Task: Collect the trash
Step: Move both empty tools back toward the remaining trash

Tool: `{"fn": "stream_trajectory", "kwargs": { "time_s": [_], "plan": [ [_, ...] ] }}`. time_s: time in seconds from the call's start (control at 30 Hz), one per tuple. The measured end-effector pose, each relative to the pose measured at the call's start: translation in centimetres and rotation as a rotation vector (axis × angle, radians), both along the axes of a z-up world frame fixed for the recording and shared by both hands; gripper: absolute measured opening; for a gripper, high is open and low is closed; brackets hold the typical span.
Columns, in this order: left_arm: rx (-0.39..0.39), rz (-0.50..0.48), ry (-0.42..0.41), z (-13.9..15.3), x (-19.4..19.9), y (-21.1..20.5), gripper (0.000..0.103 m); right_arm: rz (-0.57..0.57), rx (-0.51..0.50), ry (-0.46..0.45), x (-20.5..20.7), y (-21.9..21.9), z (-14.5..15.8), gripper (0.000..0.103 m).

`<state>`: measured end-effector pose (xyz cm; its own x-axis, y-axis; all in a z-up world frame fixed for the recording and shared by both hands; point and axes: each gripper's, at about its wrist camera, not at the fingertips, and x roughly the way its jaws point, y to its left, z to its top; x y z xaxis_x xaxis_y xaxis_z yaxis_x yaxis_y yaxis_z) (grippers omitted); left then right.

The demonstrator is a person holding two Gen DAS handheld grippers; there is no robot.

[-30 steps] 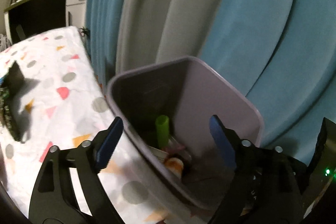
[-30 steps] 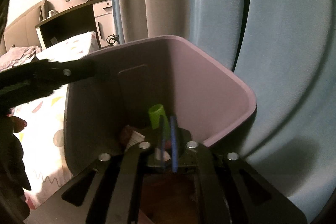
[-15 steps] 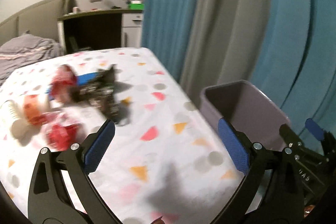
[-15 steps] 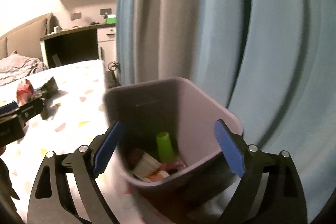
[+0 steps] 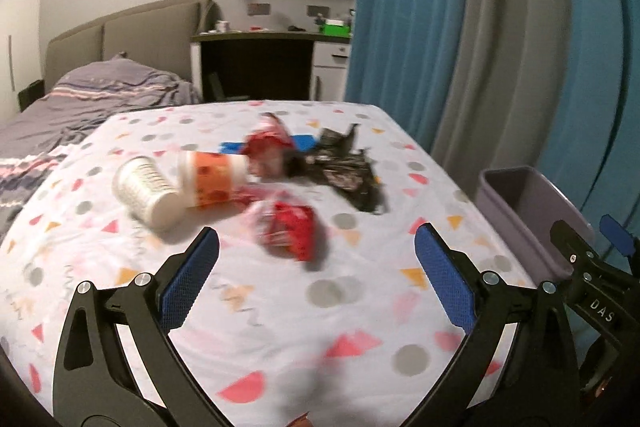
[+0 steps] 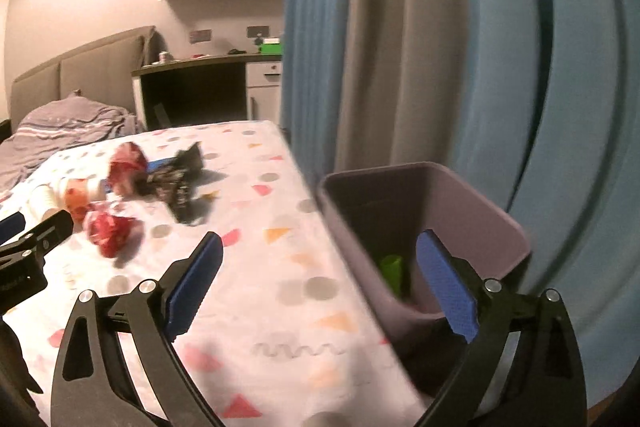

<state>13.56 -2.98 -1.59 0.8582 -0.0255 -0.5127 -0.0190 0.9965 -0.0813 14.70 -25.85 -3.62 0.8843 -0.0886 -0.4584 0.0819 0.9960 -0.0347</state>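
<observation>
Trash lies on the spotted tablecloth [image 5: 280, 307]: a white cup [image 5: 144, 191], an orange-and-white cup [image 5: 208, 183], two red wrappers [image 5: 288, 227] [image 5: 268, 147] and a black wrapper [image 5: 348, 171]. My left gripper [image 5: 316, 247] hangs open and empty over the cloth, short of the nearer red wrapper. A purple bin [image 6: 480, 195] stands beside the table's right edge, with a green tube [image 6: 392, 267] inside. My right gripper [image 6: 320, 247] straddles the table edge and the bin's near wall. Its jaws are opening and nothing is between them.
Blue and grey curtains [image 6: 400, 47] hang right behind the bin. A bed with a purple blanket [image 5: 100, 95] lies to the far left. A dark desk [image 5: 260, 67] and wall shelves stand at the back. A blue flat piece [image 5: 232, 147] lies under the far wrapper.
My left gripper swung left from above the bin to over the table and the trash. My right gripper's jaws went from nearly shut to wide, and it drew back from the bin.
</observation>
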Motion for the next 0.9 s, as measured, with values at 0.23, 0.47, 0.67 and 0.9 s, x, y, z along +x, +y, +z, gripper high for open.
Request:
{"fn": "stream_trajectory", "kwargs": {
  "time_s": [0.23, 0.47, 0.67, 0.9],
  "plan": [
    [-0.014, 0.087, -0.006, -0.6, -1.5, 4.9, 0.097, 0.079, 0.008, 0.028, 0.2, 3.9, -0.8, 0.094],
    [-0.023, 0.181, -0.003, -1.2, -2.3, 9.3, 0.097, 0.159, 0.025, 0.059, 1.2, 7.4, -1.8, 0.094],
    [-0.044, 0.242, 0.011, -1.7, -2.6, 12.3, 0.097, 0.237, 0.027, 0.083, 2.5, 11.0, -2.7, 0.094],
    [-0.058, 0.262, 0.022, -2.0, -2.3, 13.8, 0.097, 0.305, 0.019, 0.112, 4.9, 14.7, -3.5, 0.094]
  ]
}}
